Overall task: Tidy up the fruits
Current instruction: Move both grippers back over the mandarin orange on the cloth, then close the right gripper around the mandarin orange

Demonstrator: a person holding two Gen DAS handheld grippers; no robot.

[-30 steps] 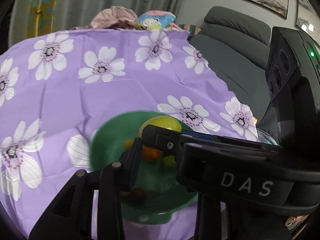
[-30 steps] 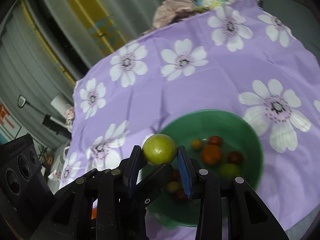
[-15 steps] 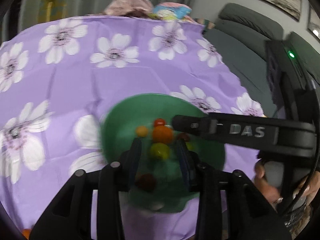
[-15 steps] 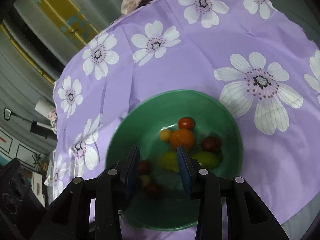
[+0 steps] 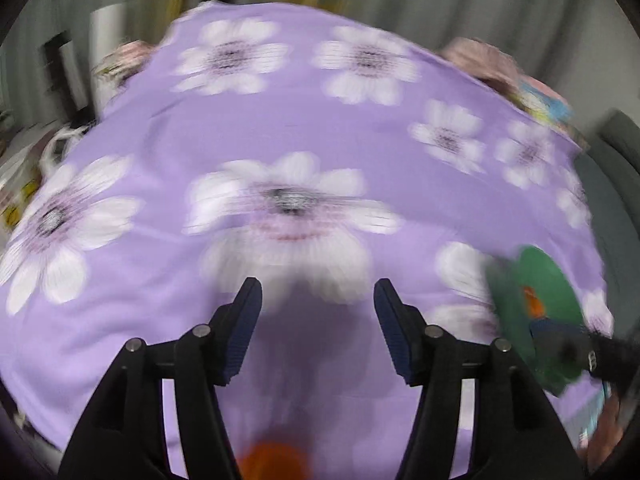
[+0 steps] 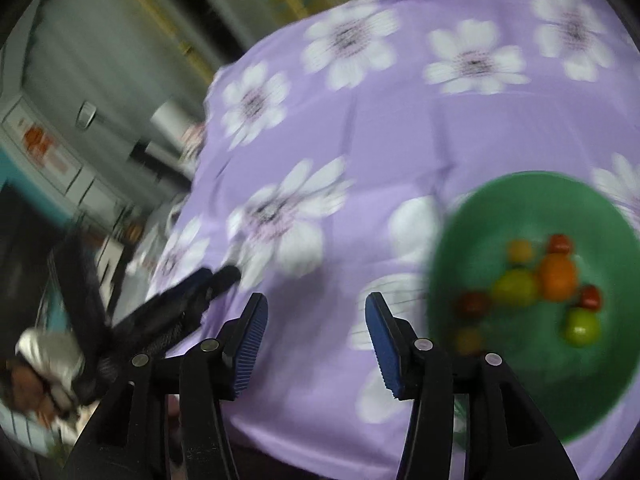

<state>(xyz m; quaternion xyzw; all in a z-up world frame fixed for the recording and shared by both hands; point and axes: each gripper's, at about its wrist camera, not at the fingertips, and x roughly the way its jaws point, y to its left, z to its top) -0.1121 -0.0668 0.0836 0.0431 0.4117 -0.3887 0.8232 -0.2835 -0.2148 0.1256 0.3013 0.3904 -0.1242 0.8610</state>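
both views are motion-blurred. the left gripper (image 5: 316, 320) is seen with jaws opening, nothing between them, over the purple flowered cloth (image 5: 304, 128) that covers the counter. an orange fruit (image 5: 272, 462) is seen on the cloth at the bottom edge, below the jaws. the right gripper (image 6: 316, 334) is likewise opening and empty, over bare cloth just left of the green bowl (image 6: 480, 216). in the bowl, an orange (image 6: 558, 278), green fruits (image 6: 514, 288) and small red ones (image 6: 560, 244) are lying together.

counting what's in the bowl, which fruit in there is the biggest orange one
The orange fruit mid-bowl, between the small red one and the yellow-green one; it is the only large orange piece.
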